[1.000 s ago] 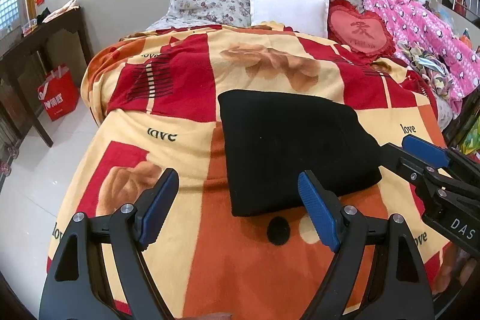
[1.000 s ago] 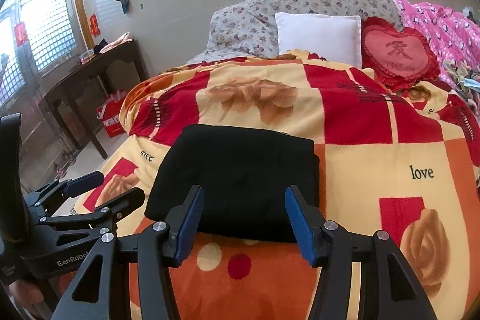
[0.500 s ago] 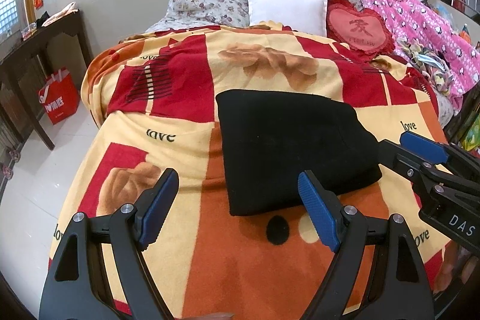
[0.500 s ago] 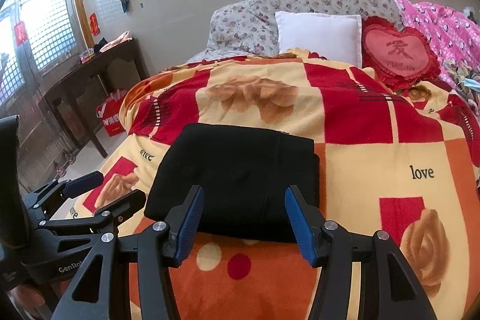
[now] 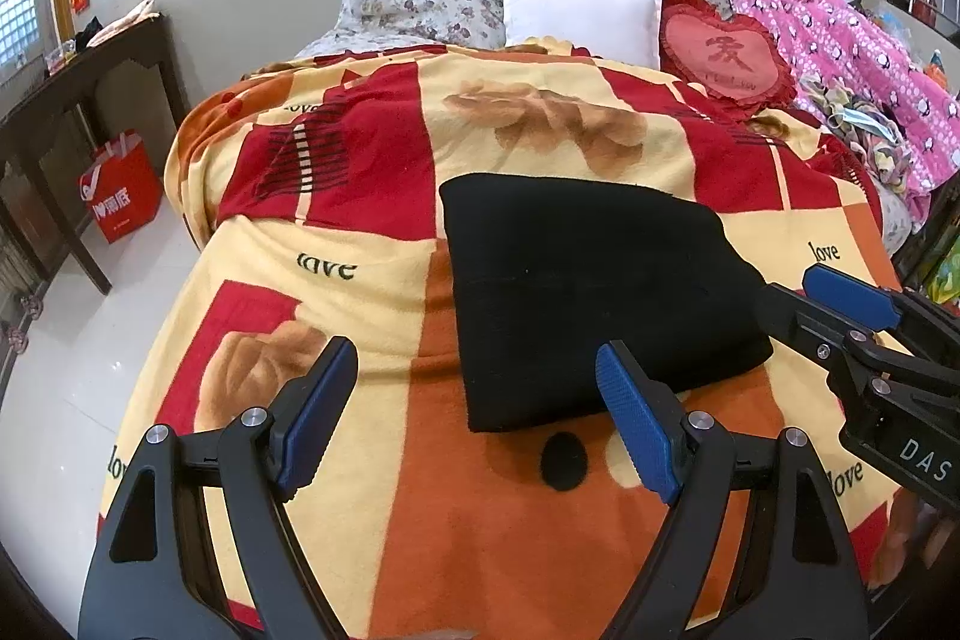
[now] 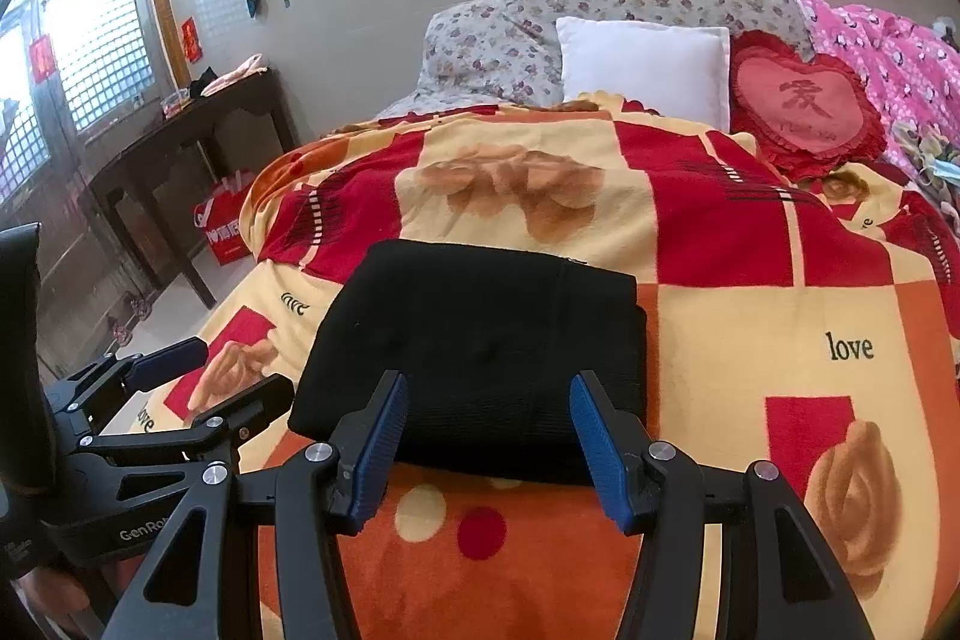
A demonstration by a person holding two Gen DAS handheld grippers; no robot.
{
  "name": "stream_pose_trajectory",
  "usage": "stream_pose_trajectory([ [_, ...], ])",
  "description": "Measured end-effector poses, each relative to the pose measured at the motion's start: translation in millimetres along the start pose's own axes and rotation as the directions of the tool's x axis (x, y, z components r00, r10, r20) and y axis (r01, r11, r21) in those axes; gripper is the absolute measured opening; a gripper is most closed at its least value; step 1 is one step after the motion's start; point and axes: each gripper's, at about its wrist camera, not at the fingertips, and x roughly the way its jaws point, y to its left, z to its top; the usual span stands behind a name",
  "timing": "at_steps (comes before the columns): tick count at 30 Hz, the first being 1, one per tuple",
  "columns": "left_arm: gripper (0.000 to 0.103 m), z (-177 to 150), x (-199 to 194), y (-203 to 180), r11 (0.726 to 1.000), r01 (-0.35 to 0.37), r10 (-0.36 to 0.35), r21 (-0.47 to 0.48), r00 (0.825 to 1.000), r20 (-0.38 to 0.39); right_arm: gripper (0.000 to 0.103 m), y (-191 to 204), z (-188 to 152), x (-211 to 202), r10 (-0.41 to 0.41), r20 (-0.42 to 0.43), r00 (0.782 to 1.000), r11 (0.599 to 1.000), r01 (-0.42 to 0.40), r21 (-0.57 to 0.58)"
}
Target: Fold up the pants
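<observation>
Lying flat on the patterned blanket (image 5: pixel 372 274): black pants (image 5: pixel 588 292), folded into a compact rectangle. Left gripper (image 5: pixel 474 418) at the pants' near-left corner, jaws wide apart, empty. Right gripper (image 6: pixel 489 436) at the near edge, jaws parted, gripping nothing.

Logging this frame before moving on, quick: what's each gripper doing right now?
Left gripper: open, holding nothing, short of the folded black pants.
Right gripper: open, holding nothing, at the pants' near edge.
</observation>
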Motion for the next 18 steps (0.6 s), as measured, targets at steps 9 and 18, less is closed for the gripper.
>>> stream_pose_trajectory([
  [9,0.083,-1.6,3.0,-0.8,1.0,0.005,-0.005,0.002,1.0,-0.01,0.054,0.3,-2.0,3.6,-0.002,-0.013,1.0,1.0,0.003,0.004],
  [18,0.083,-3.4,5.2,-1.1,1.0,0.012,-0.012,0.002,1.0,0.006,0.054,-7.1,-3.6,5.1,-0.006,-0.006,1.0,1.0,0.006,0.011],
])
